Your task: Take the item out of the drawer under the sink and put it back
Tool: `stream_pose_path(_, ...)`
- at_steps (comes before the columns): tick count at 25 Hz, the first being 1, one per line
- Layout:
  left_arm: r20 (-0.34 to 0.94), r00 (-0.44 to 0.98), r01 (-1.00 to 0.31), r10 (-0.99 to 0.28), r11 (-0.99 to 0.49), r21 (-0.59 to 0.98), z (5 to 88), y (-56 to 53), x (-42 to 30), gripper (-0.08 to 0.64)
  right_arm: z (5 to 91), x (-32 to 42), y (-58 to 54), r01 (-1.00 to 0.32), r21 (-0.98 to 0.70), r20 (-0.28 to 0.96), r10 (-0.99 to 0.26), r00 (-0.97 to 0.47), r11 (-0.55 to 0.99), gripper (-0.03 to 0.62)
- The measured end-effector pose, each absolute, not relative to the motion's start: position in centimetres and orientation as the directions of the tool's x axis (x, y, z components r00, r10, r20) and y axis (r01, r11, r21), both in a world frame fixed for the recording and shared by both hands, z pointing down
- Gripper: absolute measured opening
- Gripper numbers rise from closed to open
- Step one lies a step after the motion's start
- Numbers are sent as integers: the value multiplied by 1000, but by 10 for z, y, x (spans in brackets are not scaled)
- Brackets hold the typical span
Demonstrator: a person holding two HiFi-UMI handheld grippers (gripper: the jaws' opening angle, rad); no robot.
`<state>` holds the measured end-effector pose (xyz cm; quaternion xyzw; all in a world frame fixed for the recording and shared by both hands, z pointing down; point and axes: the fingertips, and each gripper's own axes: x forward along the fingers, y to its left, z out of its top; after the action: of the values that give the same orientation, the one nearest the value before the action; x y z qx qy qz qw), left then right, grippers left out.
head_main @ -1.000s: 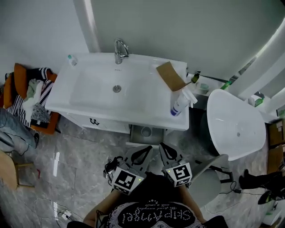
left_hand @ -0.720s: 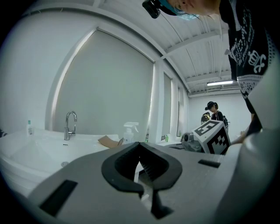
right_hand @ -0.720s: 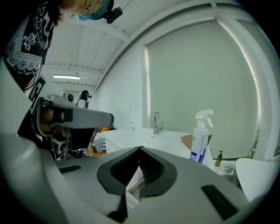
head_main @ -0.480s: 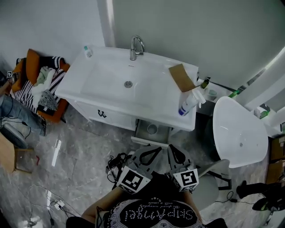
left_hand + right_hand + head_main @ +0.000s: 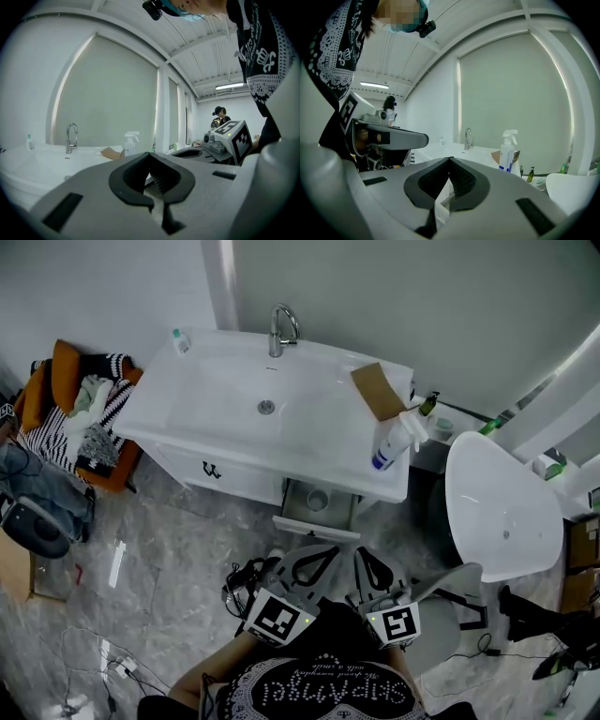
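Both tongs were held low and close in front of the person, side by side and level, pointing at the washstand. The left gripper (image 5: 319, 552) had its jaws brought together at the tips with nothing between them, and its own view (image 5: 150, 155) showed only the gap behind the tips. The right gripper (image 5: 362, 554) was likewise closed and empty, as its own view (image 5: 450, 160) showed.

Ahead of the tongs stood the white sink (image 5: 216, 404) on its cabinet, the biggest thing before them. Off to the right of the right gripper was a white oval fixture (image 5: 502, 507). Far to the left of the left gripper lay a heap of clothes (image 5: 82, 418) on an orange seat.

Straight ahead of the jaw tips, under the sink's front edge, the drawer (image 5: 317, 524) stood pulled out. On the sink top, beyond the right gripper, a spray bottle (image 5: 392, 444) stood near the front corner, with a piece of brown card (image 5: 377, 390) just behind it. The tap (image 5: 281, 329) rose at the back of the bowl. Inside the drawer sat a round item (image 5: 317, 500), well apart from both tongs; I couldn't tell what it was. A small bottle (image 5: 178, 339) stood at the far left corner.
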<state>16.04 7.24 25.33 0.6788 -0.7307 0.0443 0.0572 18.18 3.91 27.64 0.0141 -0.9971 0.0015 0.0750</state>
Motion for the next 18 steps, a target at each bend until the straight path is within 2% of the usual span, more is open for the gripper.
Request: stream_pose_path(18, 198, -19, -998, -980, 30, 55, 263, 75, 173, 0, 280, 187, 52, -17, -21, 167, -13, -986, 1000, 18)
